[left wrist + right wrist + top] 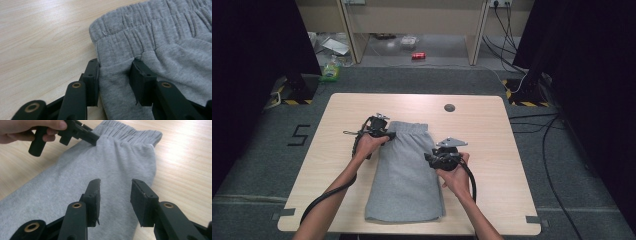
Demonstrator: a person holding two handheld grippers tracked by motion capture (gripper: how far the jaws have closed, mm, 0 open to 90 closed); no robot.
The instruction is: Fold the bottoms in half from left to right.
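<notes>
Grey sweatpants (404, 170) lie folded lengthwise on the wooden table (482, 130), elastic waistband at the far end. My left gripper (387, 134) is at the garment's left edge just below the waistband (140, 22). Its jaws stand open with a raised fold of grey fabric (117, 82) between them, both pads touching the cloth. The left gripper (93, 138) and the hand holding it also appear far off in the right gripper view. My right gripper (436, 156) hovers open over the right edge of the sweatpants (75, 170), nothing between its jaws.
A round cable hole (449, 107) sits in the far part of the tabletop. Bare wood (37, 37) lies left of the garment and to its right (187, 157). Beyond the table on the floor are a red can (418, 55), cables (532, 120) and a stand base (299, 87).
</notes>
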